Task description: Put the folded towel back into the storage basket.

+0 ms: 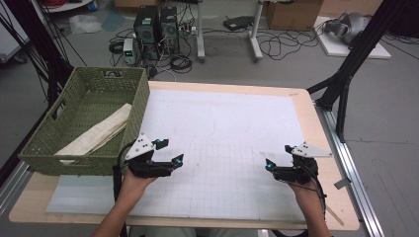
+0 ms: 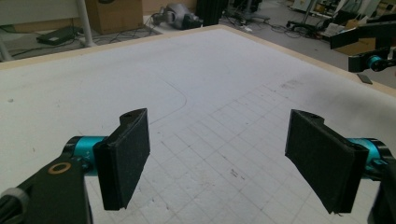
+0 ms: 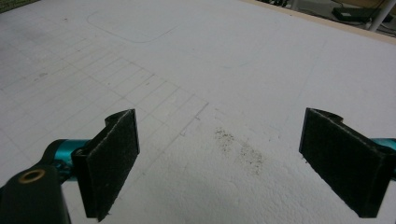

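My left gripper (image 1: 170, 151) hovers over the white gridded mat (image 1: 217, 133) at the front left, just right of the basket. Its jaws stand wide open with nothing between them (image 2: 219, 163). My right gripper (image 1: 277, 156) is held over the mat's front right part, pointing left. It is open too, with bare mat between its black pads (image 3: 112, 163). A green woven basket (image 1: 34, 148) stands at the table's left edge and holds a folded cream cloth (image 1: 99, 132). The right gripper (image 2: 373, 60) also appears far off in the left gripper view.
The wooden table (image 1: 323, 148) ends close to the right of the right hand, with a metal rail (image 1: 356, 177) beside it. Black frame legs (image 1: 346, 79) stand at the back right. Computers (image 1: 155, 29) and cables lie on the floor behind.
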The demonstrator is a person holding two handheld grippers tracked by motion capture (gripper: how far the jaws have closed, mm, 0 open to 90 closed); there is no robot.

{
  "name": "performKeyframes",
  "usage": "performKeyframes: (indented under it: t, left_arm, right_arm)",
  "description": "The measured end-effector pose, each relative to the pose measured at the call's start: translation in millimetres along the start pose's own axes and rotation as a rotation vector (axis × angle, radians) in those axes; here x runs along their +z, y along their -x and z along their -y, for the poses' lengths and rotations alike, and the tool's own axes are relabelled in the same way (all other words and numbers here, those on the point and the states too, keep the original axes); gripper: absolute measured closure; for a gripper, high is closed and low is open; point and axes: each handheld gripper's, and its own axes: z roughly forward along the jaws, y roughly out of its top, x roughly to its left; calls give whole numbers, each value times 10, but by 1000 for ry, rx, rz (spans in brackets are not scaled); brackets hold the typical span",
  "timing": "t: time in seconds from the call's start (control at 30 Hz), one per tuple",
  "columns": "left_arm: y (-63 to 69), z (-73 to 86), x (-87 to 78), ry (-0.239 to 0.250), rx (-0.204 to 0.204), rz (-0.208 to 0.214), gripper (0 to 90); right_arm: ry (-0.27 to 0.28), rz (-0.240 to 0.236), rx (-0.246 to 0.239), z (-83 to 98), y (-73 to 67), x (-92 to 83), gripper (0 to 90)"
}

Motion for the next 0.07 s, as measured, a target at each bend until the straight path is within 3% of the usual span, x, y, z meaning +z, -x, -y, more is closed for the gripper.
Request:
performKeyframes:
  t: [0.07]
  left_arm:
    - [-2, -1, 7, 0, 3, -2, 224]
  right_arm:
    - [1, -2, 2, 1, -3, 5, 114]
